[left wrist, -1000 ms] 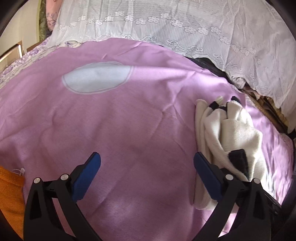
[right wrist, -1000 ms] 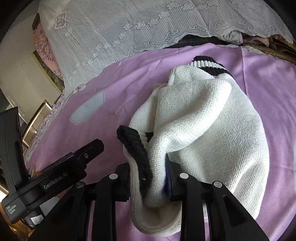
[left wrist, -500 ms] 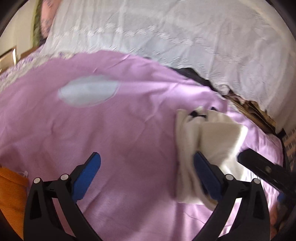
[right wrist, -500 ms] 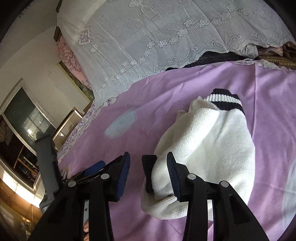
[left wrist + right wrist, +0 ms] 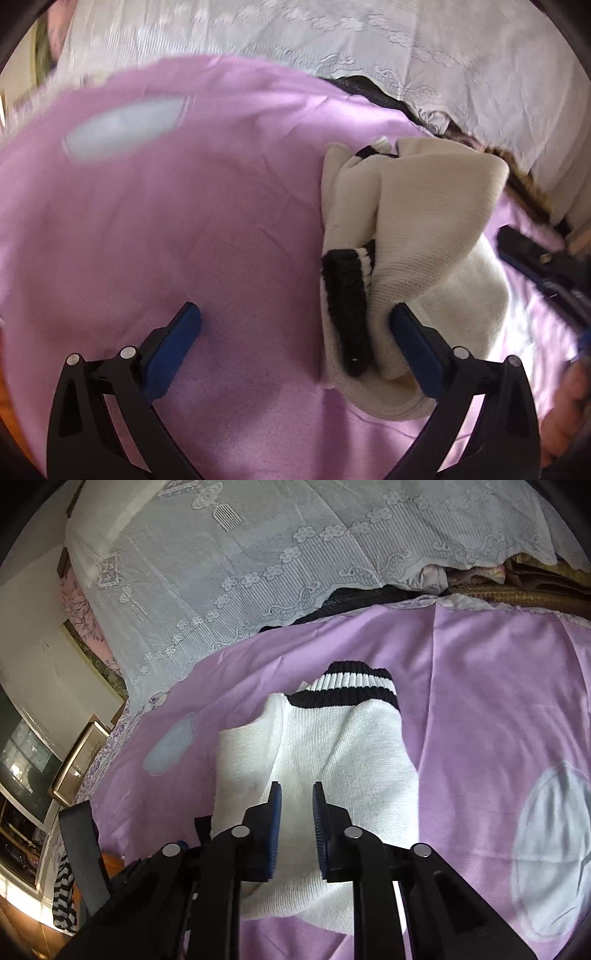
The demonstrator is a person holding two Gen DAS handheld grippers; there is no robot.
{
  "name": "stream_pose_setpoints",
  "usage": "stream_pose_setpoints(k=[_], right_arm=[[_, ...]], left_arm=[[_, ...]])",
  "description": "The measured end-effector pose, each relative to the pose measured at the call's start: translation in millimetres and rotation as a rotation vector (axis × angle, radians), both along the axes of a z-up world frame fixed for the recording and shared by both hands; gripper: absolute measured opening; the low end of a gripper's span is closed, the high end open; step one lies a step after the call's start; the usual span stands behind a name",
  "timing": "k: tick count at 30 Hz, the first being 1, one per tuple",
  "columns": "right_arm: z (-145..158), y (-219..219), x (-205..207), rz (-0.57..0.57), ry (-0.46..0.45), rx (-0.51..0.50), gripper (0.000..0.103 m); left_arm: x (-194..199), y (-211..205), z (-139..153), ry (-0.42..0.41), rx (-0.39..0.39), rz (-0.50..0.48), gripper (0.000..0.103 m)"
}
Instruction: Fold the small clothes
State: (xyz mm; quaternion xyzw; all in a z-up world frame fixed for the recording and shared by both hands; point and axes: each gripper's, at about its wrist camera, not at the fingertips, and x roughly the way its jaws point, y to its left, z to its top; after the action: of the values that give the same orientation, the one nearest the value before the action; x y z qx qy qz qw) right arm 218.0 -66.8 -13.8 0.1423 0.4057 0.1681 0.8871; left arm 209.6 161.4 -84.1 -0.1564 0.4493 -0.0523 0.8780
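A small white knit sweater [image 5: 417, 236] with black ribbed trim lies bunched on the pink sheet [image 5: 184, 221]. My left gripper [image 5: 295, 325] is open wide; its right finger touches the sweater's near edge, and a black cuff [image 5: 347, 295] lies between the fingers. In the right wrist view the sweater [image 5: 332, 753] lies folded, its black-and-white striped hem [image 5: 354, 686] at the far end. My right gripper [image 5: 296, 794] hovers above it, jaws a narrow gap apart and holding nothing.
A white lace cover [image 5: 295, 554] drapes over bedding behind the sheet. Pale oval patches [image 5: 122, 125] mark the sheet. Orange cloth [image 5: 110, 864] and a striped garment [image 5: 64, 897] lie at the left edge. The right gripper's body [image 5: 546, 266] shows at the right.
My right gripper let go of the sweater, lifted back and narrowed its jaws. My left gripper moved right and closer until the sweater's cuff lay between its fingers.
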Motion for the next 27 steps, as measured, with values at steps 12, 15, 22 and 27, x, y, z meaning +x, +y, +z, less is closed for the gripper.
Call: stream_pose_setpoints(k=[12,15,22,27], right_arm=[[-33,87,61,0.171,0.051,-0.271,0.016],[-19,88,55,0.160,-0.011,-0.296,0.017],[12,137,41,0.296,-0.085,-0.401,0.059],[-6,158,64,0.279,-0.033,-0.601,0.059]], left_arm=[[-1,2,-7,-0.023,-0.037,0.043,0.099],[0,1,-6,-0.025,-0.039,0.038,0.099],[-3,4,-7,-0.032,-0.066,0.057,0.099],[-14,13,-7,-0.031,-0.112,0.122,0.098]])
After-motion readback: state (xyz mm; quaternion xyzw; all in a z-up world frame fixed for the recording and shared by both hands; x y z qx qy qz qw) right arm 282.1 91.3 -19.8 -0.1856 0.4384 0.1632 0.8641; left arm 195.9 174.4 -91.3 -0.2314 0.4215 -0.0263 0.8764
